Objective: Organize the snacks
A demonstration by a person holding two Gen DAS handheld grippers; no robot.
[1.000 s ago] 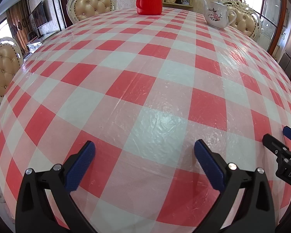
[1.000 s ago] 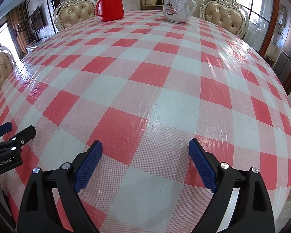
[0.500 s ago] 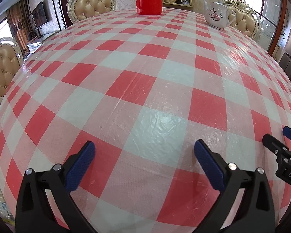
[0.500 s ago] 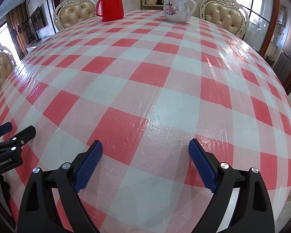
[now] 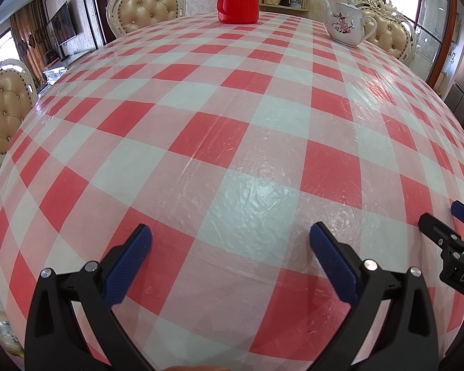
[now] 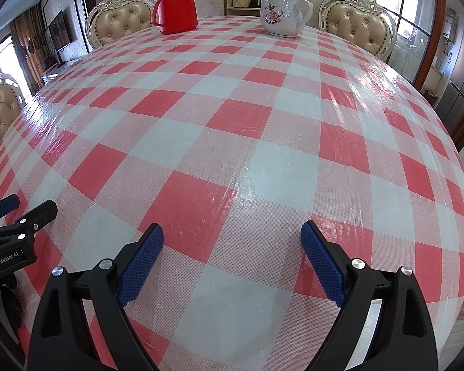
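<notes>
While nothing has shifted over the last second, I hold both tongs apart and empty above the worktop (image 5: 232, 117).

Left tongs (image 5: 230, 241) and right tongs (image 6: 232, 236) hover side by side over the checked cloth, gripping nothing. No snacks show in either view; only a red flask (image 6: 176, 6) and a teapot (image 6: 281, 12) stand at the far edge. I judge the task unstarted, and I must find the snacks first.

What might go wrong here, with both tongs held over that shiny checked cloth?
No snacks show on the table, so nothing can be sorted yet. The glossy tablecloth looks slippery; packets might slide. Reaching far could knock the white teapot or red flask. Left tongs and right tongs are close and might bump.
</notes>
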